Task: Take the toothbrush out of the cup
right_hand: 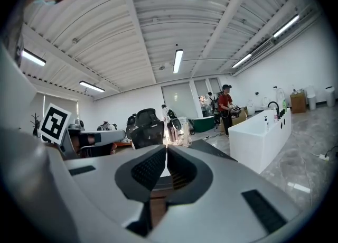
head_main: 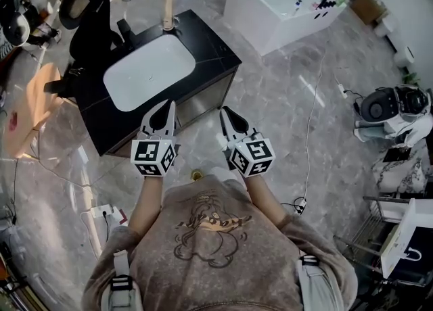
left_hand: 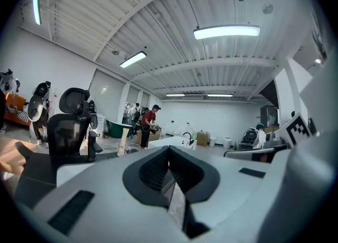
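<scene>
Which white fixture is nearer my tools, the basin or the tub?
The oval basin set in the black counter, ahead of the left tool; the boxy tub stands farther off.

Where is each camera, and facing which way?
Head view: on the head, steeply down at black vanity, left gripper, right gripper, forearms.
Left gripper view: on that gripper, level across the room; own shut jaws.
Right gripper view: likewise, roughly level; own shut jaws.
Shared: gripper views both show office chair, white bathtub.
</scene>
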A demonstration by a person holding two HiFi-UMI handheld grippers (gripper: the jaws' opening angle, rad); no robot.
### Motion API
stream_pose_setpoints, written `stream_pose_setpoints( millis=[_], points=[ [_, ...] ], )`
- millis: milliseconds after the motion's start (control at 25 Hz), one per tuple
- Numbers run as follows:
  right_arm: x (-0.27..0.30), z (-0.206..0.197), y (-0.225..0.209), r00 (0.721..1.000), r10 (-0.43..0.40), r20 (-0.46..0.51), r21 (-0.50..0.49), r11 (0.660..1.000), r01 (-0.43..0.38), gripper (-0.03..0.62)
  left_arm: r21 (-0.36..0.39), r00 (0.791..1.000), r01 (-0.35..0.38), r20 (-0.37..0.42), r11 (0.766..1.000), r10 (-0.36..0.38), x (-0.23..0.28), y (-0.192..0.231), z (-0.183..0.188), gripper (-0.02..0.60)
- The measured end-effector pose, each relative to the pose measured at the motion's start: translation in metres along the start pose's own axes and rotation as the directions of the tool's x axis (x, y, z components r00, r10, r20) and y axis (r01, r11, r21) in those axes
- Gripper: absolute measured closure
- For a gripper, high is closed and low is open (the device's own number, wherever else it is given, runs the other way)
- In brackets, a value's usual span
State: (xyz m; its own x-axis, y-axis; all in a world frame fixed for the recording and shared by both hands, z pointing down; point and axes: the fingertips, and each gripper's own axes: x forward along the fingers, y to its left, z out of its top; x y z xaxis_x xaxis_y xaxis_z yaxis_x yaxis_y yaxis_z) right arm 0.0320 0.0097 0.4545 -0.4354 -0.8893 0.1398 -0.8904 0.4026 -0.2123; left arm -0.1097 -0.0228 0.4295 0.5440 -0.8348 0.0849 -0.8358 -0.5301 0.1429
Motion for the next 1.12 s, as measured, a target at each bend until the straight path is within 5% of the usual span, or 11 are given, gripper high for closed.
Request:
stream_pose_setpoints(
  millis=[600,1120],
  points=[
    [0.056,0.006,-0.033,1.000,-0.017,0.002,0.007,1.000,0.017,0.571,-0.022,1.000,0.011,0.008,1.000,-0.011,0.048,0.031,-0.002,0.565],
    [0.165,0.023,-0.090,0.999,0.040,-0.029,0.002,0.999,-0.040,0.571,-0.042,0.999,0.031,0.037,0.999,-0.029,0.151,0.080,0.024,0.565]
  ],
)
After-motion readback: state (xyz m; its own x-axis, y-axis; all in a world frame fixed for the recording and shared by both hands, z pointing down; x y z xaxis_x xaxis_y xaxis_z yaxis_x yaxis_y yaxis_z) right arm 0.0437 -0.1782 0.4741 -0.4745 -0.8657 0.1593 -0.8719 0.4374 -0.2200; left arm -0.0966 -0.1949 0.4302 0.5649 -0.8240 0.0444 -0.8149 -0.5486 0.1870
